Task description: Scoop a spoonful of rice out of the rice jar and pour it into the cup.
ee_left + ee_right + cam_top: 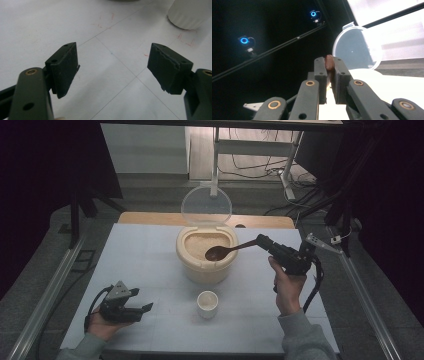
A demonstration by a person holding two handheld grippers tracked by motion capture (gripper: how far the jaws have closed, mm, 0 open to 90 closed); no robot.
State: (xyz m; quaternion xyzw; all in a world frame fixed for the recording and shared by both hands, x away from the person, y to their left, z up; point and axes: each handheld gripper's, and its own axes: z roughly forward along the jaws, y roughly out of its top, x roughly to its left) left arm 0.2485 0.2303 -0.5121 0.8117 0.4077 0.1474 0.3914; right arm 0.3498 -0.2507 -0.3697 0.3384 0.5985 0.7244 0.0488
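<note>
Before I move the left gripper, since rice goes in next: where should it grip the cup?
Grip the cup across its side wall, low, coming in level from its left, where the open left gripper already rests. It stands upright with its mouth open and no handle showing, so a side hold probably keeps the top free for the spoon.

My right hand-held gripper held a dark brown spoon by the end of its handle, jaws closed on it, with the bowl over the open cream rice container full of pale grain. Its clear round lid stood upright behind. A small white cup sat upright on the desk just in front.
</note>
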